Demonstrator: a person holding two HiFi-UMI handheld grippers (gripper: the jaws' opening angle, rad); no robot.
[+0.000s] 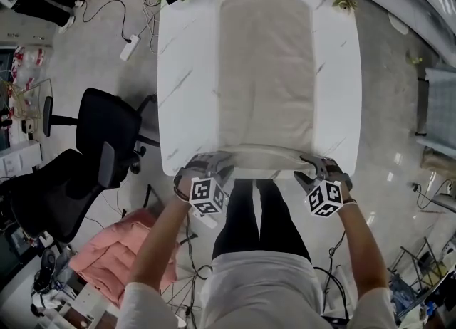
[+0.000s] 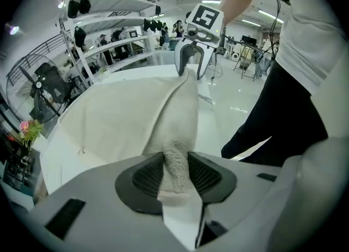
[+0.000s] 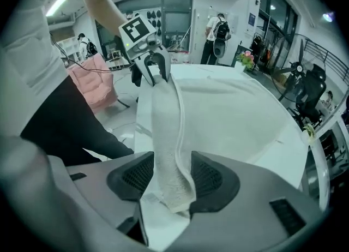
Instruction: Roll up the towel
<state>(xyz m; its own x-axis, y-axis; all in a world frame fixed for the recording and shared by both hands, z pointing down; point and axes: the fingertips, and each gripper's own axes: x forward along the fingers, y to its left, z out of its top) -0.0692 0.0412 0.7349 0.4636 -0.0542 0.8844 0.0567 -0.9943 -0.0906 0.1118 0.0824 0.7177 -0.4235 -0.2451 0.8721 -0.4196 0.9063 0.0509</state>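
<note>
A beige rectangular terry towel (image 1: 265,71) is spread flat along the middle of a white, marble-veined desk (image 1: 189,71), its long sides running away from the person. Only its near short edge (image 1: 263,155) is raised off the desk, stretched as a taut band between the two grippers. Both forearms are held forward and downward from the body, roughly parallel. The hands are set at the near rim of the desk, one at each near corner of the towel, and both grippers are pointed steeply down. The left gripper (image 2: 175,174) is closed on the towel: in the left gripper view the left corner is seen bunched and squeezed between the dark ribbed pads (image 2: 150,177). The right gripper (image 3: 172,177) is seen with its jaws apart. In the right gripper view the right corner is laid between the pads (image 3: 210,180) as a flat, unsqueezed strip, its end drooping below them. Each gripper is visible from the other's camera at the far end of the lifted edge.
</note>
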